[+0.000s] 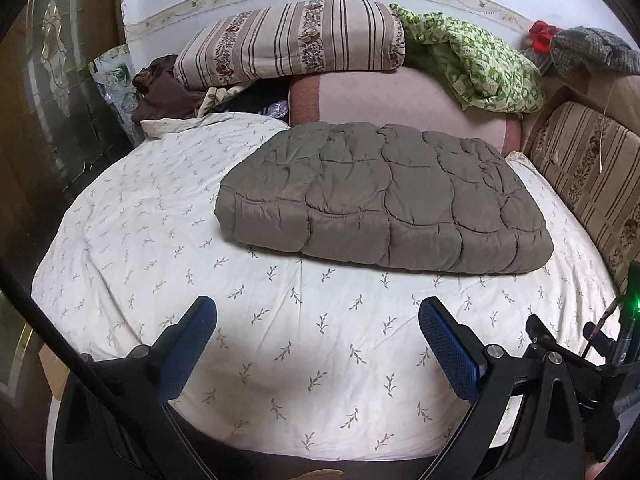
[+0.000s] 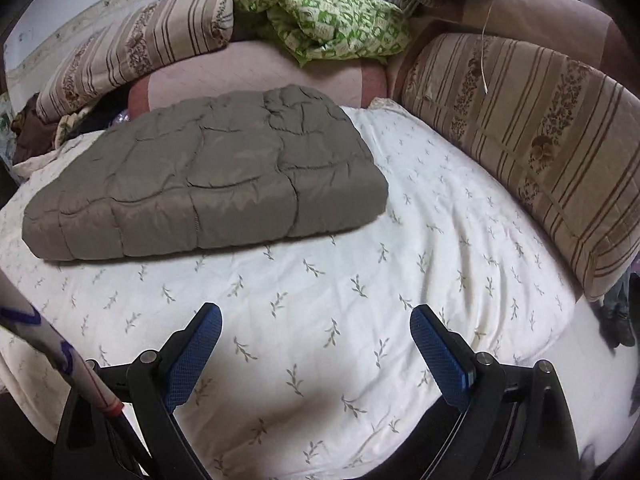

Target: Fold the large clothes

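Observation:
A grey-brown quilted padded garment (image 1: 384, 196) lies folded into a thick rectangle on the bed's white leaf-print sheet (image 1: 160, 240). It also shows in the right wrist view (image 2: 204, 184), at the left. My left gripper (image 1: 318, 312) is open and empty, held over the sheet a little short of the bundle's near edge. My right gripper (image 2: 316, 320) is open and empty too, over the sheet in front of and to the right of the bundle. Part of the right gripper (image 1: 560, 360) shows at the lower right of the left wrist view.
A striped floral pillow (image 1: 292, 44) and a green patterned cloth (image 1: 480, 68) lie at the back on a pink cushion (image 1: 400, 100). A striped bolster (image 2: 532, 144) lines the bed's right side. Dark brown clothes (image 1: 160, 88) are piled at the back left beside a cabinet (image 1: 48, 120).

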`<state>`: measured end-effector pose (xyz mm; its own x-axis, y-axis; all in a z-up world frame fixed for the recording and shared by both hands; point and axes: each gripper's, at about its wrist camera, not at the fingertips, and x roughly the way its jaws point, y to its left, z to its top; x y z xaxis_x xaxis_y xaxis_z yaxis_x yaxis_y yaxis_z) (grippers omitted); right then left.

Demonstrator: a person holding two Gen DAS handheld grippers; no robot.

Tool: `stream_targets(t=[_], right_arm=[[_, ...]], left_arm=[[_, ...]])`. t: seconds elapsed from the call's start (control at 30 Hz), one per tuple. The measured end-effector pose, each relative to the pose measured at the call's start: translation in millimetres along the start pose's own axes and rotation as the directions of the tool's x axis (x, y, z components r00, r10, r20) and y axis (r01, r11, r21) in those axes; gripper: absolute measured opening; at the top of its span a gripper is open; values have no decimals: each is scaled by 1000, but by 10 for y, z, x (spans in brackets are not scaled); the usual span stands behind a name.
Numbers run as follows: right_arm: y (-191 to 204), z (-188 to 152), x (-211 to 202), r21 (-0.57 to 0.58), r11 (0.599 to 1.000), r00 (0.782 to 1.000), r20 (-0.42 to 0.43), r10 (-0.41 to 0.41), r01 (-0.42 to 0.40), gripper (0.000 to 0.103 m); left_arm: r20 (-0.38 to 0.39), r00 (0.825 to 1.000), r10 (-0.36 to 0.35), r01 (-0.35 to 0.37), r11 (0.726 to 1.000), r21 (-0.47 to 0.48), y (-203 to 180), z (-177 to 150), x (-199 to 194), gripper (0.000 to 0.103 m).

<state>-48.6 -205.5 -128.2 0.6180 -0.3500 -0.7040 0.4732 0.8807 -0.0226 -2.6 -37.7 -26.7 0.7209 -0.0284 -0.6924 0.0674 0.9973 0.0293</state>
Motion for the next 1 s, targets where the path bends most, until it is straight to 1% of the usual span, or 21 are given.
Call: stream_targets(t=[0.07,0.13,0.27,0.43,0.6,0.77,1.0], right_arm=[[-12,-6,-12,3,1000,1000,3,-8,8,98],[-8,-13,-50,-1,1000,999,24,-24,25,98],[80,-38,-62,-40,998,998,48,-50,52,98],[203,-62,-20,-83,996,999,30,-33,36,98],[254,-79,-3,-104,994,999,30,-42,45,98],[283,-96,42,-110,993,999,9,-51,51,98],[329,-105,57,-134,990,999,3,-55,54,98]], left_arm=[[-3,1000,0,0,1000,13,-25,-8,21,101],[-6,1000,3,-3,1000,26,-47,-12,34,101],[-18,1000,6,-5,999,39,-40,-49,86,101],[-44,999,24,-22,999,34,20,-84,177,101],[-68,997,38,-36,999,27,69,-119,256,101],[-87,996,28,-26,999,30,86,-139,305,101],[-113,994,7,-5,1000,18,109,-160,359,101]])
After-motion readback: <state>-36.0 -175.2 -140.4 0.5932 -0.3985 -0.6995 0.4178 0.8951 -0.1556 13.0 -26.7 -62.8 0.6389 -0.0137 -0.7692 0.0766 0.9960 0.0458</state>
